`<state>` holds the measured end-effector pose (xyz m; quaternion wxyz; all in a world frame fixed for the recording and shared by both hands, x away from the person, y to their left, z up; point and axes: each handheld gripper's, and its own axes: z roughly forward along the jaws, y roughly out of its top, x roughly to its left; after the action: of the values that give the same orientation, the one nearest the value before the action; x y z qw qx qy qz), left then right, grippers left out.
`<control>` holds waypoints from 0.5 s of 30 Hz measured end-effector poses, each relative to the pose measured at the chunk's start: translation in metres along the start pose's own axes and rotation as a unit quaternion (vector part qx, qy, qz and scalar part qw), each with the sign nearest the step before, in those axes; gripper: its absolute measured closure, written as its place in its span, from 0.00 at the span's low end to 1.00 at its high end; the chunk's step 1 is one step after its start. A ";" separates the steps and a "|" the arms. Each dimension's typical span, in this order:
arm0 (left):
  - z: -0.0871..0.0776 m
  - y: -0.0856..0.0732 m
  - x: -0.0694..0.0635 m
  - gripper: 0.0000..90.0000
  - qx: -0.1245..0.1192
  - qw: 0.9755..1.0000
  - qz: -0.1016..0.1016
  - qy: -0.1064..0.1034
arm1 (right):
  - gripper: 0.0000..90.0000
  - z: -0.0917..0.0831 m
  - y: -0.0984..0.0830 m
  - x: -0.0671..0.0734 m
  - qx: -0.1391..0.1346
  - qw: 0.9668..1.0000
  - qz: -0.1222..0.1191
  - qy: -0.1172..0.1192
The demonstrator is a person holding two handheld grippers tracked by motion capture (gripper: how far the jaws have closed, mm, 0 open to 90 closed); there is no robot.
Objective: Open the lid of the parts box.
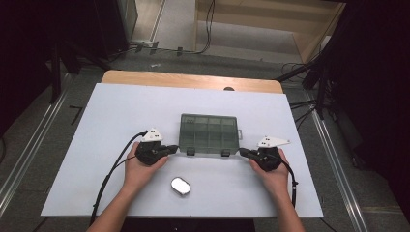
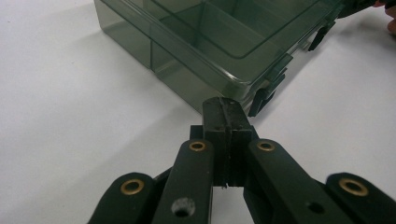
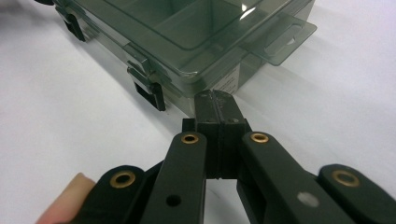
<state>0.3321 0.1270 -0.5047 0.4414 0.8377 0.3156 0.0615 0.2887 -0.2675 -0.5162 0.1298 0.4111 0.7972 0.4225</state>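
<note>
organizer box (image 1: 209, 134) | left hand-held gripper (image 2: 223, 108), right hand-held gripper (image 3: 214, 101): jaws closed, empty, at near corners | risk: uneven push skews box on surface (image 1: 121, 121)

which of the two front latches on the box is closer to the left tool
The left-hand latch on the box: in the high view it sits just beside the shut left tool, while the other latch lies nearer the right tool.

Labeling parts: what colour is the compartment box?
Translucent smoky grey-green compartment box; clearest in the left gripper view.
</note>
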 end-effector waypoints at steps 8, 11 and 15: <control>-0.001 0.000 0.001 0.99 -0.006 1.000 -0.004 -0.003 | 0.98 -0.004 0.003 0.001 -0.013 1.000 -0.001 0.005; -0.002 0.000 0.001 0.99 -0.006 1.000 -0.003 0.000 | 0.98 -0.006 0.004 0.001 -0.017 1.000 -0.002 0.006; -0.002 0.000 0.001 0.99 -0.010 1.000 -0.001 0.001 | 0.98 -0.007 0.004 0.001 -0.024 1.000 -0.001 0.008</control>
<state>0.3325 0.1289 -0.5034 0.4492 0.8330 0.3162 0.0650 0.2862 -0.2691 -0.5080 0.1338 0.4034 0.7886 0.4444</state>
